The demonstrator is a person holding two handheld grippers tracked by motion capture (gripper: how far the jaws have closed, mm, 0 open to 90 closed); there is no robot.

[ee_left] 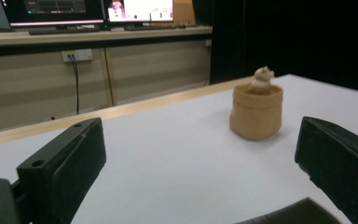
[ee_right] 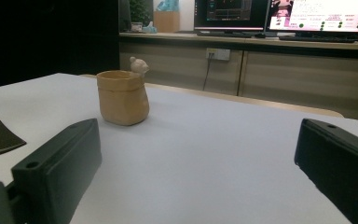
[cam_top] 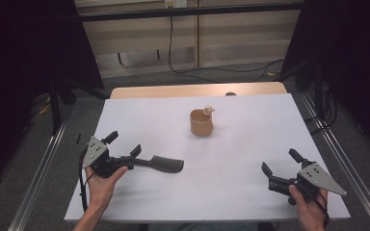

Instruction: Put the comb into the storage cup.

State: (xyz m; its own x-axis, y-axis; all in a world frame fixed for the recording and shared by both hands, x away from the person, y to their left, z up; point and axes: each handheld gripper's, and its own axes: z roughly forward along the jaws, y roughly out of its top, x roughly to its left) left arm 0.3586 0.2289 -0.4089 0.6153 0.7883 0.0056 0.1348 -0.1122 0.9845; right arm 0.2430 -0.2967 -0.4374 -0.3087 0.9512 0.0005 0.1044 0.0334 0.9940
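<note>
The left gripper [cam_top: 123, 144] is held wide open near the surface's [cam_top: 250, 144] left edge, nothing gripped; a dark ribbed pad [cam_top: 166, 164] lies just beside it. A tan, soft-looking pot [cam_top: 201, 122] with a small pale figure [cam_top: 208, 110] at its rim sits mid-surface, upright. The right gripper [cam_top: 280, 162] is spread open too, empty.

Cup [cam_top: 201, 122] stands mid-counter [cam_top: 250, 144] w/ small figure [cam_top: 208, 109] on its far rim; flat pad [cam_top: 167, 164] lies nearer, to its left.

Both grippers [cam_top: 123, 144] [cam_top: 280, 160] low, well apart, jaws wide.
</note>
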